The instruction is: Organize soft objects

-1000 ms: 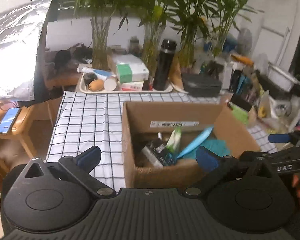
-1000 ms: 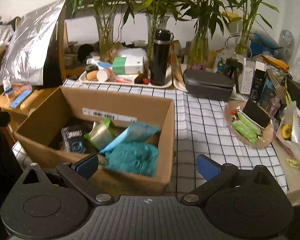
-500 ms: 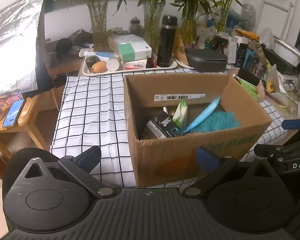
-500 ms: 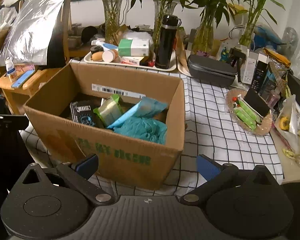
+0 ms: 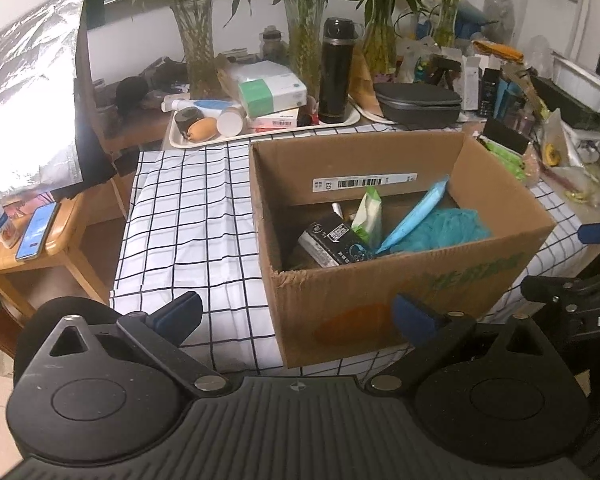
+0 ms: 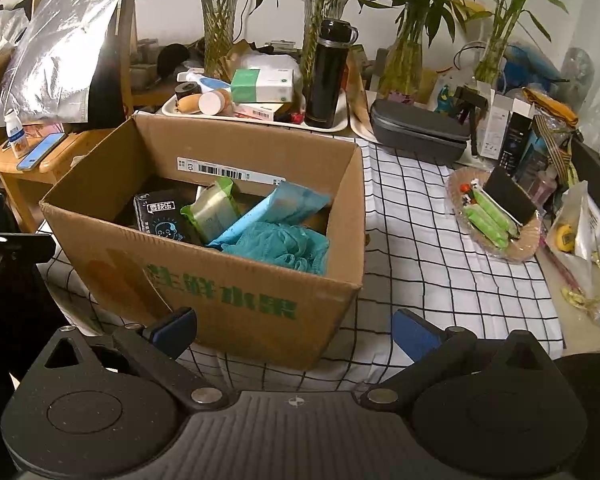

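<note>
Both grippers hung spread wide and empty short of the brown cardboard box [image 6: 228, 280] on the black-and-white checked tablecloth [image 6: 420, 240], the left gripper [image 5: 296, 314] before its near-left corner, the right gripper [image 6: 294, 326] before its near wall. Inside lay the soft things: a teal mesh bath sponge [image 6: 280, 246], a light-blue soft pack [image 6: 278, 210], a green wipes pack [image 6: 212, 208] and a black tissue pack [image 6: 162, 216], crowded and overlapping. A reach for the sponge could likely snag its mesh, dragging the blue pack along, or nudge the light box across the loose cloth.
</note>
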